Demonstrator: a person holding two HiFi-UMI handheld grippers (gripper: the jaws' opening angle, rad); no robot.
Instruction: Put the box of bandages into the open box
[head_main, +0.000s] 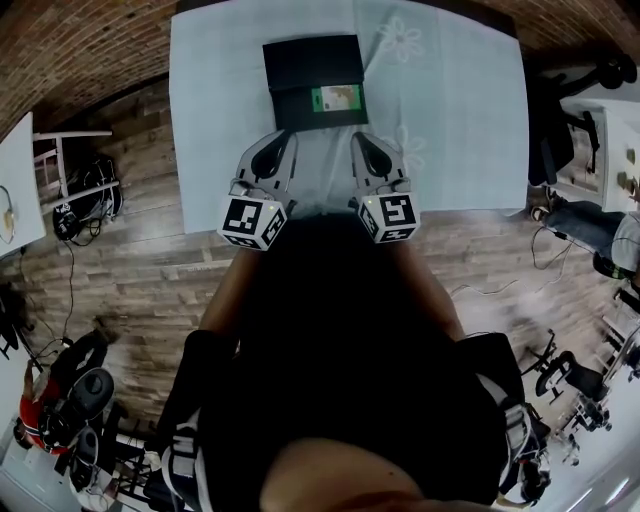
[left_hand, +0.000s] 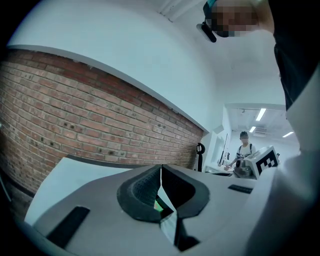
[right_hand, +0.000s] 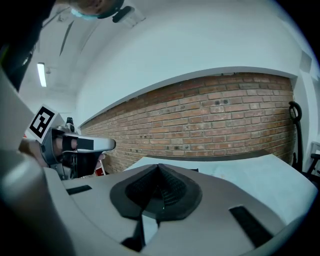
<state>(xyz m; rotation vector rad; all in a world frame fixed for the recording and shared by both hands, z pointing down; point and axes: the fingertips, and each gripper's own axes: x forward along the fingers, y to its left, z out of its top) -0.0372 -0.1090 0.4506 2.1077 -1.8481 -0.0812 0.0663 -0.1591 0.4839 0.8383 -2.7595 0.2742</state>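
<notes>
pale blue counter (head_main: 450, 120) bears a black open box (head_main: 310, 62) at its far edge, green bandage box (head_main: 337, 97) inside. left tongs (head_main: 289, 137) and right tongs (head_main: 359, 140) are clenched, empty.

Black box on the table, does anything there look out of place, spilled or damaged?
Nothing stands out. The black box lies open and flat on the tablecloth, the green bandage box sits inside it on the right, and nothing is spilled around it.

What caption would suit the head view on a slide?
The green bandage box lies in the open black box; left claw and right claw shut.
</notes>
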